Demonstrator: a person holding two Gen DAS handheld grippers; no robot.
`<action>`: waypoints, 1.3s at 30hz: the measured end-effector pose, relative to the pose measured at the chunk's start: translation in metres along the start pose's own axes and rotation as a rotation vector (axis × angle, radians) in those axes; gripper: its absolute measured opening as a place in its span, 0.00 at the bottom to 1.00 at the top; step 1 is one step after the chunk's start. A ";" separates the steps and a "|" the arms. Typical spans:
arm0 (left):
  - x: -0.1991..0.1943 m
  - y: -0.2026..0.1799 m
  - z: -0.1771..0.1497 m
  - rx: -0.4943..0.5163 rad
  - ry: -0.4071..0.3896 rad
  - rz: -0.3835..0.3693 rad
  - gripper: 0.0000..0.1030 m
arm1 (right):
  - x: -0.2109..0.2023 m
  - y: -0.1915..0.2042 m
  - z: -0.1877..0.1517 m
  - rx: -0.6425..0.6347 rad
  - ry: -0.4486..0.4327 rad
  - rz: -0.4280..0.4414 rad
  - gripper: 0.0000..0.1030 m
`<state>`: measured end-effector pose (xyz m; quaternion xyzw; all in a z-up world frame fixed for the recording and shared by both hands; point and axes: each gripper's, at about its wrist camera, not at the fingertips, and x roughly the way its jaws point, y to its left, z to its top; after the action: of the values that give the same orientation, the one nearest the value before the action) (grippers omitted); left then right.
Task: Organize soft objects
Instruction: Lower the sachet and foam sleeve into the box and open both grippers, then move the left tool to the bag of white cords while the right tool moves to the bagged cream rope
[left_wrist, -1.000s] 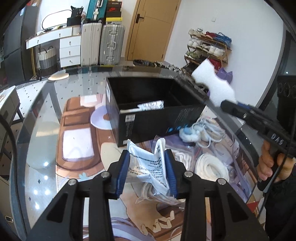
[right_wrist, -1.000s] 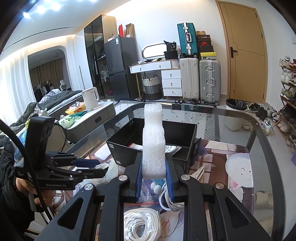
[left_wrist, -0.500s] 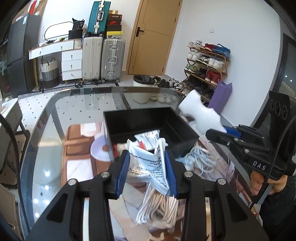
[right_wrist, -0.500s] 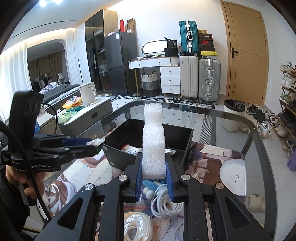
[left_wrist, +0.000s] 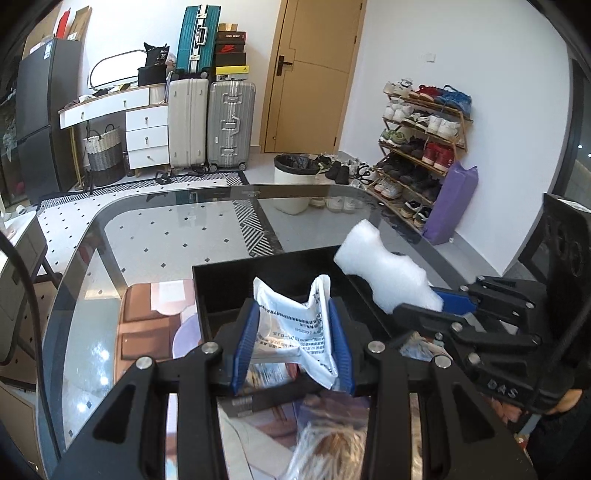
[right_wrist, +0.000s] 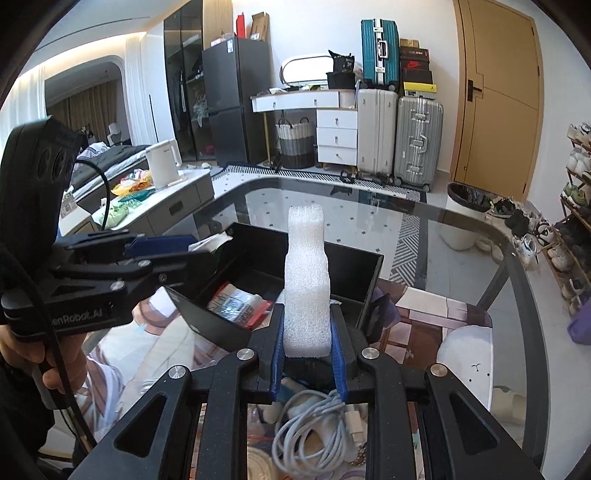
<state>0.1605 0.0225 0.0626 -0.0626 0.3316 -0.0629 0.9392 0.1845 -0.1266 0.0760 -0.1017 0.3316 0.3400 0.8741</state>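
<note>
White foam is what the right claw (right_wrist: 307, 363) has clamped between its blue pads: a tall foam block (right_wrist: 306, 291) standing upright, its base squeezed in the jaws, its top rising at 12 o'clock in the right wrist view. The left claw (left_wrist: 293, 347) is closed on a crumpled white printed pouch (left_wrist: 295, 325), which bulges up between the pads. Both loads hang over the black box (right_wrist: 354, 280) on the glass table (right_wrist: 461, 236). In the left wrist view the box's open top lies at 12 o'clock just beyond the pouch, and the foam block comes in from 3 o'clock above the box's right wall. In the right wrist view the left claw reaches in from 9 o'clock over the box's left wall.

Inside the box a packet with red trim (right_wrist: 236, 304) already lies on the floor. A coil of white cable (right_wrist: 317, 424) rests on the table at 6 o'clock, under the right claw, outside the box.

The step in hand looks like the carry to the box, with two soft items arriving together. The next move probably calls for lowering each load past the rim and then opening the jaws. The two claws sit close over one opening, so releasing one at a time seems wise. The tall foam may tip against a wall unless it is laid flat.
</note>
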 end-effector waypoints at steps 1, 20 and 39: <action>0.005 0.000 0.001 -0.001 0.006 0.000 0.36 | 0.002 0.000 0.001 -0.002 0.002 0.000 0.21; 0.018 -0.004 -0.006 0.009 0.045 0.039 0.60 | -0.004 0.000 -0.002 -0.032 -0.022 -0.041 0.58; -0.025 -0.007 -0.056 0.015 -0.009 0.091 1.00 | -0.057 -0.017 -0.059 0.133 -0.056 -0.055 0.99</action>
<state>0.1052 0.0150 0.0356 -0.0409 0.3294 -0.0222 0.9431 0.1341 -0.1930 0.0674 -0.0428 0.3261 0.2960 0.8968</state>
